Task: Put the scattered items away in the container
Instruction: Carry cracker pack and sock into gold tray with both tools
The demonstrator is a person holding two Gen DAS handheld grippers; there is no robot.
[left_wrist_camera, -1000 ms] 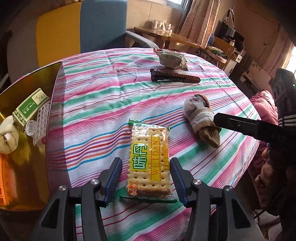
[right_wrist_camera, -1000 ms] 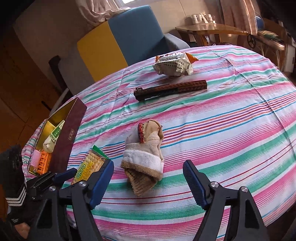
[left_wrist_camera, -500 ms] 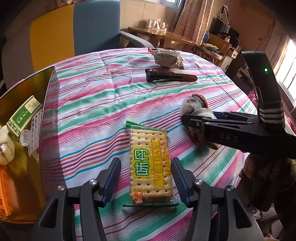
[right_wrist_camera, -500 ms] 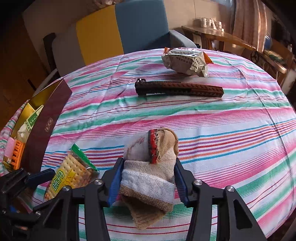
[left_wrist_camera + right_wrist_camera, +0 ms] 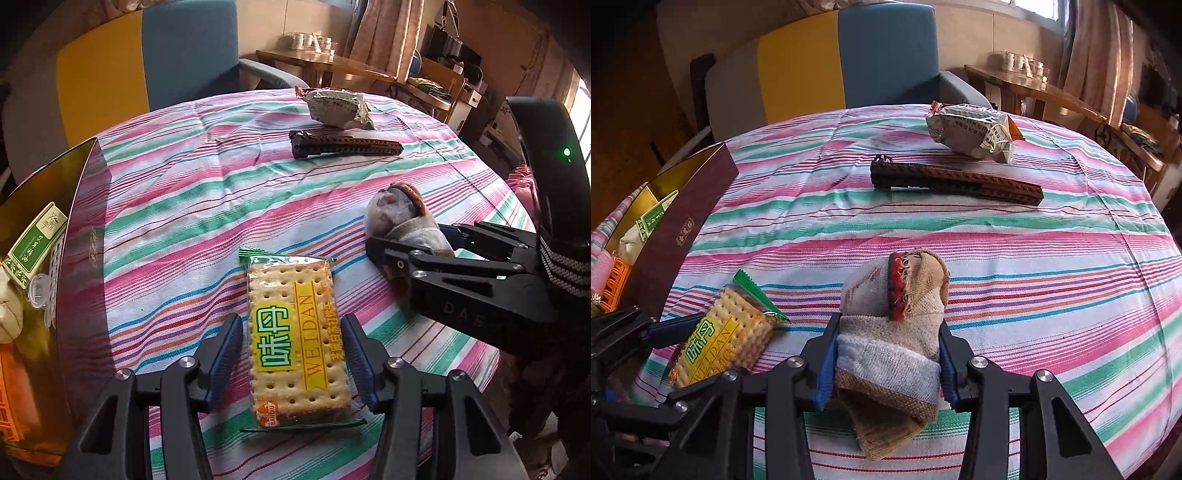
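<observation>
While a striped cloth (image 5: 1034,258) covers the table, curtains (image 5: 1100,55) hang behind.

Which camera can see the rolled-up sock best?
The right wrist view: the sock fills the middle, pinched between the right gripper fingers. In the left wrist view the sock sits off to the side, partly hidden behind that gripper.

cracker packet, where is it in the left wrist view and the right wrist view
Left wrist: cracker packet lies lower centre, between the open left tongs.
Right wrist: cracker packet sits lower left, beside the sock.
Shared landmark: the dark brick bar far across the striped cloth.
</observation>
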